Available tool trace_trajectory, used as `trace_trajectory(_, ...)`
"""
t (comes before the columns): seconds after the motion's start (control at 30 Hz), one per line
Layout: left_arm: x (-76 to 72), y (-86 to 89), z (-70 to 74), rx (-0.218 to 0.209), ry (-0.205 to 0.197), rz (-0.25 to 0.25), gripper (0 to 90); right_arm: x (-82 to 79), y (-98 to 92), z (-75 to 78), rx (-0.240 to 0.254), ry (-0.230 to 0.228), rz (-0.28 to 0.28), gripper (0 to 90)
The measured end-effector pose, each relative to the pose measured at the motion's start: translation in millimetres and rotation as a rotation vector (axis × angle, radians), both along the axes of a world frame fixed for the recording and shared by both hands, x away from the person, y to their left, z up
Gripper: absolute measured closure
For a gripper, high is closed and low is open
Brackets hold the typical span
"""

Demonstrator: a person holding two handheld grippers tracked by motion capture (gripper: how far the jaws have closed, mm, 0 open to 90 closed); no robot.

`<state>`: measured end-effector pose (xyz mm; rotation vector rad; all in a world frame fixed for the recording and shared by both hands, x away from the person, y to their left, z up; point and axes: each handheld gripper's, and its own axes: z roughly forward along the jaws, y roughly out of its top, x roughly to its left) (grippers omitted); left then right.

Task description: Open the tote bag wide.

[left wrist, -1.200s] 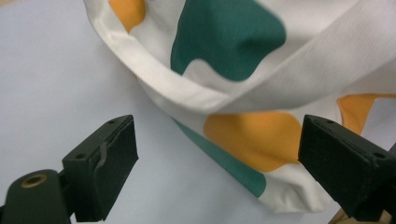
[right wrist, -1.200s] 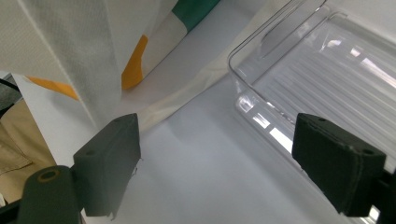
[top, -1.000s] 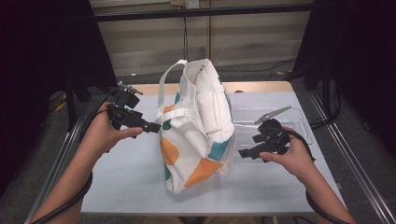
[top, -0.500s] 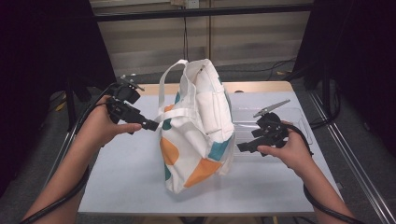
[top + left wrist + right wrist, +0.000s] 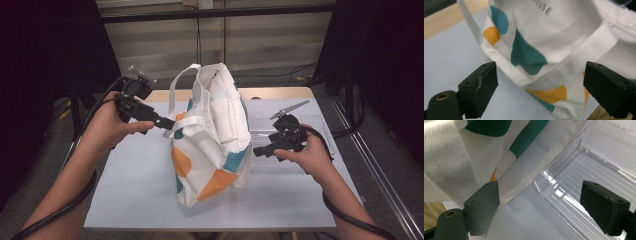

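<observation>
The pale table (image 5: pixel 130 190) stands before a slatted wall, dark curtains on both sides. A white tote bag (image 5: pixel 210 145) with teal and orange patches stands upright at its centre. My left gripper (image 5: pixel 167 123), jaws spread, reaches the bag's left side near a handle strap. My right gripper (image 5: pixel 257 151), jaws spread, hovers over a clear plastic tray (image 5: pixel 584 170) just beside the bag.

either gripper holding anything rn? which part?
Nothing held. Left gripper is open, jaws either side of the bag edge, not closed on it. Right gripper is open over the clear tray beside the bag.
</observation>
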<state>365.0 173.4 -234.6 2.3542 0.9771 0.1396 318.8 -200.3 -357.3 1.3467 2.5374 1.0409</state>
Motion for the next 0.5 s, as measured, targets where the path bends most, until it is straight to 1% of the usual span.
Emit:
trace_trajectory(0.03,0.0,0.0,0.0,0.000,0.000,0.000,12.0,0.0,0.0,0.0,0.000,0.000,0.000,15.7)
trace_trajectory(0.07,4.3,-10.2,4.0,0.004,0.000,-0.012,12.1,2.1,0.2,1.4,-0.007,0.002,-0.011,15.8)
trace_trajectory(0.1,4.3,-10.2,4.0,0.004,0.000,-0.012,12.1,3.2,-0.1,1.9,-0.006,0.004,-0.011,15.8)
trace_trajectory(0.13,6.2,-15.4,5.7,0.005,-0.001,-0.010,12.1,3.2,-0.1,1.9,-0.006,0.004,-0.011,15.8)
trace_trajectory(0.17,10.4,-23.8,8.4,0.004,0.013,-0.015,12.1,5.1,-0.6,3.0,-0.008,0.017,-0.019,15.8)
trace_trajectory(0.23,13.7,-32.0,10.5,0.006,0.019,-0.003,12.1,7.3,-1.5,3.4,-0.008,0.019,-0.022,16.0)
trace_trajectory(0.27,13.7,-32.0,10.5,0.006,0.019,-0.003,12.1,8.2,-2.0,4.1,-0.009,0.021,-0.026,16.1)
trace_trajectory(0.3,16.1,-35.6,11.3,0.009,0.023,-0.002,12.1,9.5,-2.4,4.5,-0.008,0.017,-0.026,16.2)
trace_trajectory(0.33,18.4,-38.8,12.3,0.009,0.024,-0.003,12.1,10.1,-2.7,5.7,-0.008,0.023,-0.031,16.3)
trace_trajectory(0.37,22.1,-46.3,13.5,0.008,0.032,0.011,12.1,11.4,-3.0,5.9,-0.006,0.016,-0.031,16.3)
trace_trajectory(0.4,23.6,-50.0,14.2,0.004,0.039,0.013,12.4,12.1,-2.8,6.7,-0.004,0.020,-0.036,16.4)
trace_trajectory(0.43,23.6,-50.0,14.2,0.004,0.039,0.013,13.1,13.1,-2.5,7.1,-0.004,0.017,-0.033,16.5)
trace_trajectory(0.47,25.6,-53.0,14.8,0.013,0.036,0.011,13.2,13.7,-2.0,8.1,-0.007,0.023,-0.031,16.6)
trace_trajectory(0.5,25.2,-58.6,13.9,-0.012,0.037,0.044,13.2,14.6,-1.0,8.4,-0.008,0.020,-0.031,16.6)
